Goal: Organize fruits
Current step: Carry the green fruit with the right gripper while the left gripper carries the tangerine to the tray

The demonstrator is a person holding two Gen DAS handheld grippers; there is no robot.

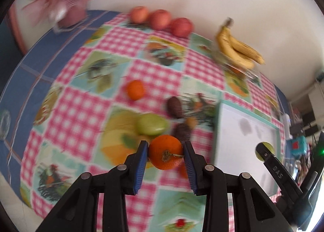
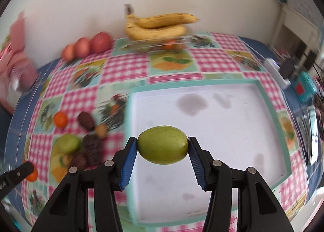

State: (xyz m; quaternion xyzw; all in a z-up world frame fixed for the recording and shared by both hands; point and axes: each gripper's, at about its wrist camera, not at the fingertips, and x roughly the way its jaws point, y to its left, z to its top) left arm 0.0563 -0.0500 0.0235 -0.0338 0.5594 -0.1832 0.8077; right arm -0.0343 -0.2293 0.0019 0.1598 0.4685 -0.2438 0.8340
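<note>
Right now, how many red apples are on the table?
3. The red apples stand in a row at the table's far edge by the wall: left, middle, right. Blur may hide others.

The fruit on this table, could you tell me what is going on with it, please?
A person is sorting fruit with two handheld grippers. The left gripper is shut on an orange; the right gripper is shut on a green fruit held above the white tray, which holds no fruit yet. Another orange, a second green fruit and some dark fruit lie on the tablecloth. Apples and bananas sit by the wall.
</note>
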